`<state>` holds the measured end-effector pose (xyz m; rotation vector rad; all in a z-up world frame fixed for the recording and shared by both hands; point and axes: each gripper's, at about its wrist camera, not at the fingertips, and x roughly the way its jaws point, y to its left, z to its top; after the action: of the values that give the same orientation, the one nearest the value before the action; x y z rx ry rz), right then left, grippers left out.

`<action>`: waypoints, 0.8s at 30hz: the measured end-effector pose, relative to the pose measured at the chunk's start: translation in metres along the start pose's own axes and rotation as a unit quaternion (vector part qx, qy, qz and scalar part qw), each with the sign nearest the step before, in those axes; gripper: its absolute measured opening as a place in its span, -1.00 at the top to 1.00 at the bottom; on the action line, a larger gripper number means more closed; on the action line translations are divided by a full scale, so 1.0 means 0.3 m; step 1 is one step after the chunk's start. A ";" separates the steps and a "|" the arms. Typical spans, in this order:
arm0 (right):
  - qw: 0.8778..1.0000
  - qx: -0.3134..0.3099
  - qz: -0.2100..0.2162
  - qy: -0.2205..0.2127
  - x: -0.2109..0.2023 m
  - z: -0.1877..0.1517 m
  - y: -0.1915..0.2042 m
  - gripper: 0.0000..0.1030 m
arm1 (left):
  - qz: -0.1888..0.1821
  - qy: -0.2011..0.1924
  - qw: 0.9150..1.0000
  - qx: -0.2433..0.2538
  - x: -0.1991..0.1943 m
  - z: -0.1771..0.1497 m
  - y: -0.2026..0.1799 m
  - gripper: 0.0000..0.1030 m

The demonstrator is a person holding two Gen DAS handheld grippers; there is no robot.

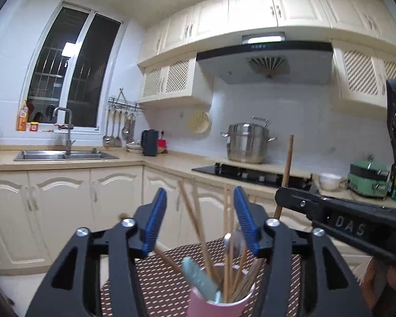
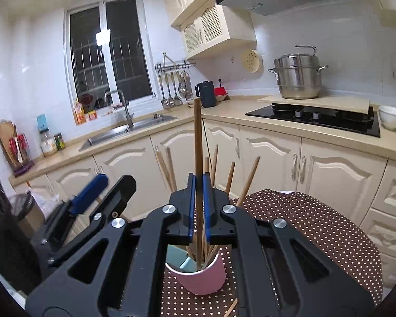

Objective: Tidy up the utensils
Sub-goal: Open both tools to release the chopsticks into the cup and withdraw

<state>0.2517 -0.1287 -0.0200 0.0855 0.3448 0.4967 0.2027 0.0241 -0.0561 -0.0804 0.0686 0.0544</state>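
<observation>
Right now the right gripper (image 2: pixel 198 185) is clamped narrow on a dark chopstick (image 2: pixel 197 137), holding it upright with its lower end inside the pink cup (image 2: pixel 202 277). If it tilts on release, it could jostle the crowded chopsticks or tip the cup off the dotted cloth (image 2: pixel 316 224). Beside the cup, the left gripper (image 1: pixel 199 224) hovers above, fingers spread wide, holding nothing.

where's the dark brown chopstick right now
In the right wrist view the dark chopstick stands upright at centre, clamped by the right gripper, its lower end inside the pink cup on the dotted tablecloth.
</observation>
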 end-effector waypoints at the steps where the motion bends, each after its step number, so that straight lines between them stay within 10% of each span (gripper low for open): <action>1: 1.000 -0.009 -0.004 0.001 0.003 -0.005 0.016 0.88 | 0.006 0.006 1.000 0.004 -0.004 0.001 0.007 -0.07; 22: 0.999 0.012 -0.015 0.038 0.011 -0.095 0.067 0.83 | 0.042 0.072 0.997 0.001 -0.116 0.046 0.171 -0.30; 24: 0.999 0.010 -0.023 0.035 -0.012 -0.090 0.080 0.58 | 0.041 0.068 0.997 0.006 -0.140 0.053 0.168 -0.33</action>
<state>0.2287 -0.1094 -0.0404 0.0785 0.4200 0.4509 0.1590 0.0733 -0.0412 -0.0688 0.2085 0.1315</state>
